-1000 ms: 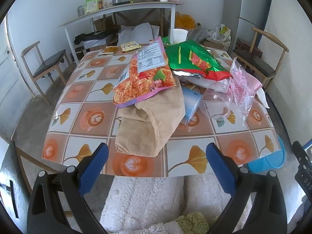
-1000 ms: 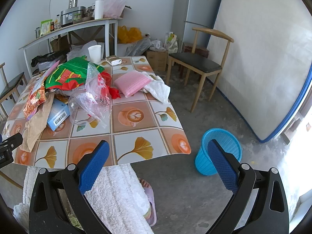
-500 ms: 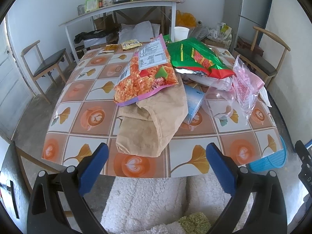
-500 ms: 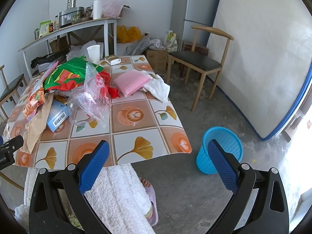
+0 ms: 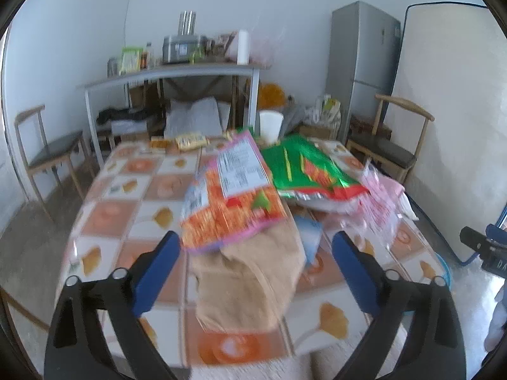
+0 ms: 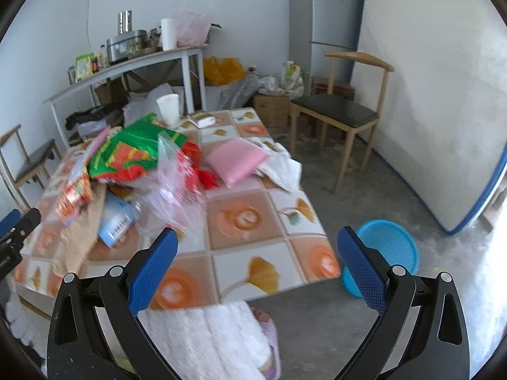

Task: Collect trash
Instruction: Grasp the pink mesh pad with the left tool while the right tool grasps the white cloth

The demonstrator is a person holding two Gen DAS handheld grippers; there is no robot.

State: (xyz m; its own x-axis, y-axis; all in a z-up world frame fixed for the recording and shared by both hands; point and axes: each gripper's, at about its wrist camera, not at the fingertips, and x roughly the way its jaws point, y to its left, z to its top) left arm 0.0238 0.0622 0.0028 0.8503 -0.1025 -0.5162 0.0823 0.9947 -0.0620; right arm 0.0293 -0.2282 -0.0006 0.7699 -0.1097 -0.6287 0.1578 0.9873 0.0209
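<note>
Left gripper (image 5: 256, 250) has tilted up, jaws closing, empty; brown paper bag (image 5: 250, 281) just ahead. Right gripper (image 6: 256, 248) spread wide, empty.

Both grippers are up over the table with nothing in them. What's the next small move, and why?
Probably ease the left gripper down onto the brown paper bag. Its jaws are closing with nothing gripped yet, and the bag lies nearest, right between its fingers, at the near end of the pile with the orange snack packet overlapping its far end. The blue basket waits on the floor beside the table.
</note>
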